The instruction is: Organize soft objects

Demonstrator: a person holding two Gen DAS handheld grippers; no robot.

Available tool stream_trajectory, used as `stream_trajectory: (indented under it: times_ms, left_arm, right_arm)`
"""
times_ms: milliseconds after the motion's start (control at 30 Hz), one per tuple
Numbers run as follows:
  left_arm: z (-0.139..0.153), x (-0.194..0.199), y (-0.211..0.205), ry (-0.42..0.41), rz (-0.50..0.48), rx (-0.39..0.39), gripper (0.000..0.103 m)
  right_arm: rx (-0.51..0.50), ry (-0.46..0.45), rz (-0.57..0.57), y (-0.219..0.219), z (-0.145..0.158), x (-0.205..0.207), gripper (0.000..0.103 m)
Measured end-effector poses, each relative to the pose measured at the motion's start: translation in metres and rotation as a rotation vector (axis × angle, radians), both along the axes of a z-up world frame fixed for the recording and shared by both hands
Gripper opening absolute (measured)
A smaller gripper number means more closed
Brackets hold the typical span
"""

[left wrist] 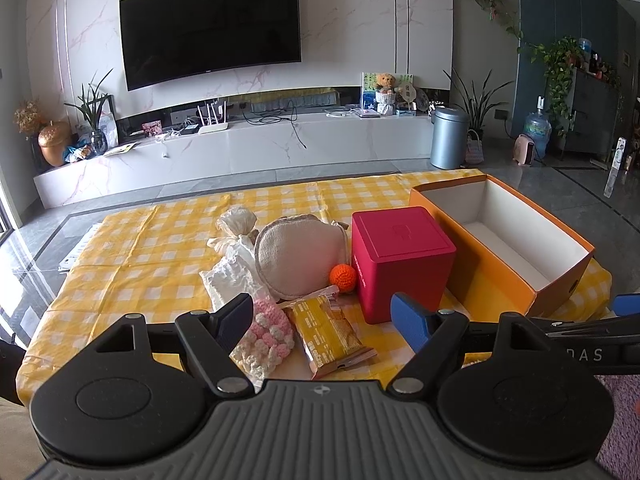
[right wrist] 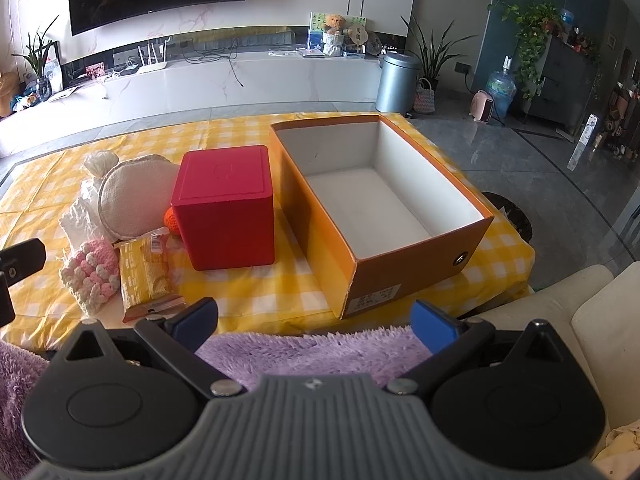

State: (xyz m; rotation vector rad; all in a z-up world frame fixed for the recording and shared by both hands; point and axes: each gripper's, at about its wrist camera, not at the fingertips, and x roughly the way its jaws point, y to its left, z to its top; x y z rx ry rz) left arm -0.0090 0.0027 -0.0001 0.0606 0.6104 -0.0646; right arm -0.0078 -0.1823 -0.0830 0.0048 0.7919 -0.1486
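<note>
Yellow-and-white checked cloth covered the tabletop [left wrist: 152, 240], and nothing had gone into the orange cardboard box [right wrist: 320, 216] yet; its white inside was bare. By my reading you were at the very start, choosing a first soft thing.

Your left tool [left wrist: 324, 320] hung with its blue-padded fingers spread wide, holding nothing, just above the near end of the pile. Your right tool [right wrist: 314, 322] was also wide and empty, poised over a shaggy purple fabric [right wrist: 304, 352] at the tabletop's near edge, facing the box.

The soft things lay clustered left of a rigid red cube-shaped box [left wrist: 400, 260], which stood beside the orange one. Nearest you was a pink-and-white crocheted piece [left wrist: 268, 336], bobbly and limp. Beside it lay a crinkly yellow snack packet [left wrist: 328, 332], which is foil rather than soft. Behind them sat a round cream padded pouch [left wrist: 300, 256], a white gathered cloth [left wrist: 232, 272], a knotted pale bag [left wrist: 236, 220], and a small orange crocheted ball [left wrist: 343, 277] touching the red box.

The next move likely calls for lowering the left tool onto the crocheted piece and closing gently, since it would compress.
</note>
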Motion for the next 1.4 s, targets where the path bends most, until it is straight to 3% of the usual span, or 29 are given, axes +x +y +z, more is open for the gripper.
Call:
stream_trajectory:
  times_ms: [867,1067,1233,1400]
  left_arm:
    - [-0.009,-0.001,0.006,0.027,-0.018,-0.004,0.089]
    - [-0.027,0.007,0.034,0.1,0.014,-0.002,0.085]
    - [-0.049,0.016,0.065,0.193,0.022,-0.052,0.075]
    - [-0.074,0.024,0.082,0.291,-0.001,-0.095,0.064]
  right_arm:
    - [0.0,-0.004,0.003,0.0,-0.002,-0.001,0.101]
    - [0.026,-0.107,0.093,0.012,-0.013,-0.005,0.101]
    - [0.036,-0.081,0.182,0.032,-0.032,0.008,0.1]
    - [0.066,-0.027,0.313,0.059,-0.053,0.023,0.088]
